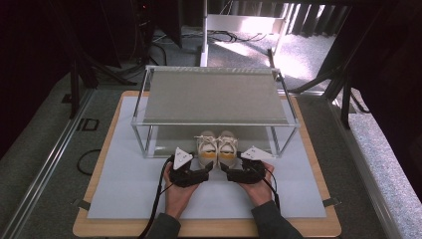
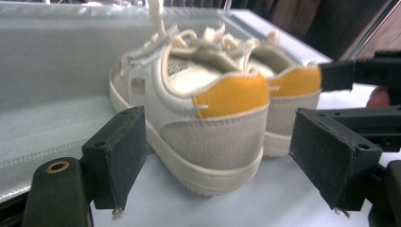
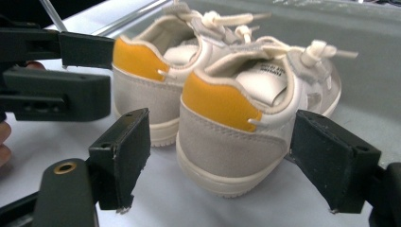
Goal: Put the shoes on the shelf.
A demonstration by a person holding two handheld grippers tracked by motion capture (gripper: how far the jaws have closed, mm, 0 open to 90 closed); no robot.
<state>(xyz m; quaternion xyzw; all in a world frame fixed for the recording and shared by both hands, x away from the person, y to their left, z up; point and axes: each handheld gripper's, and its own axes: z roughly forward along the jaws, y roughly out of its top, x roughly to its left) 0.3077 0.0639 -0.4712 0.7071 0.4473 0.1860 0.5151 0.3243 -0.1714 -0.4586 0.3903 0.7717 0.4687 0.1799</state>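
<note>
A pair of small white shoes with yellow heel tabs stands at the front of a clear shelf's lower level, heels toward me. The left shoe has its heel between the spread jaws of my left gripper, which is open. The right shoe has its heel between the jaws of my right gripper, also open. Each jaw stands close beside its shoe's sole. The heels rest on the white mat, the toes on the shelf's grey liner.
The clear two-level shelf with a grey top sits at the middle of the wooden table. Its front posts flank the shoes. Cables trail from both grippers toward me. Carpet and dark stands surround the table.
</note>
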